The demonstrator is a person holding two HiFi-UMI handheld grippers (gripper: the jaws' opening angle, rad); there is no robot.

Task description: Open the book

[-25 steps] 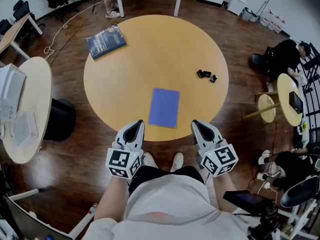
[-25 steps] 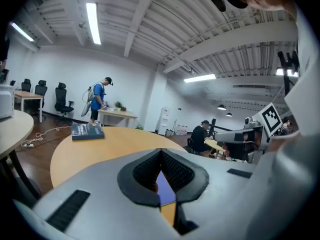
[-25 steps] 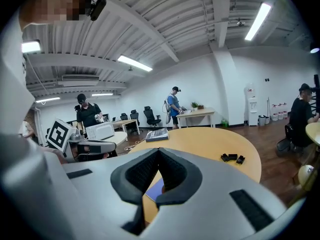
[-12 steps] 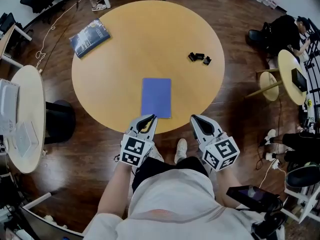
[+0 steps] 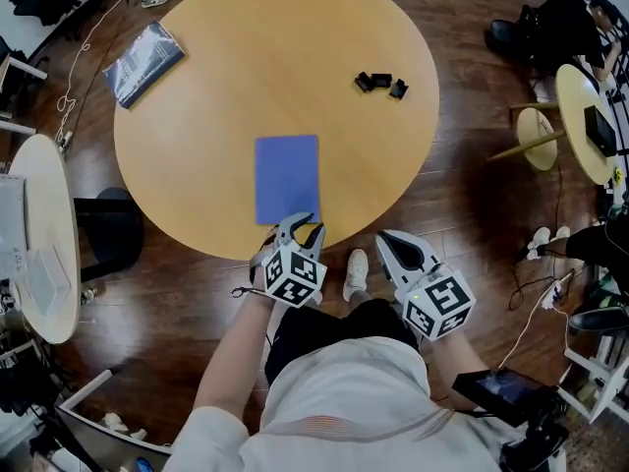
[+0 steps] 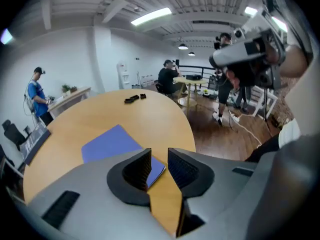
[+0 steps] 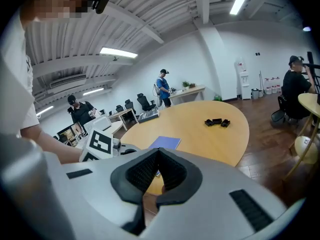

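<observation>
**Desk:** Where is the book lying, and what are the tongs doing?

**Photographer:** The closed blue book [image 5: 287, 178] is lying flat near the front edge of the round wooden worktop [image 5: 295, 37]. The left tongs [image 5: 298, 222] are hovering at the book's near edge with the jaws standing a narrow gap apart. In the left gripper view the book's near corner [image 6: 156, 170] is showing through that gap, though I cannot tell whether anything is touching. The right tongs [image 5: 393, 239] are hanging off the worktop over the wooden floor, jaws pressed together on nothing.

**Desk:** Is anything crowding the book?

**Photographer:** No. A few small black pieces [image 5: 381, 83] are sitting well apart from it toward the far right. A dark-covered book [image 5: 144, 63] is lying at the far left rim. Nothing is standing between the left tongs and the blue book.

**Desk:** What are the views showing differently?

**Photographer:** The head view alone is taking in the person's white shoes [image 5: 357, 273], a second round table [image 5: 44, 234] at the left and a stool [image 5: 536, 131] at the right. The left gripper view is catching a bystander in a blue top [image 6: 37, 91] and a seated figure in black [image 6: 167, 76] beyond the worktop. The right gripper view is showing the left tongs' marker cube [image 7: 100, 143] beside the blue book.
</observation>
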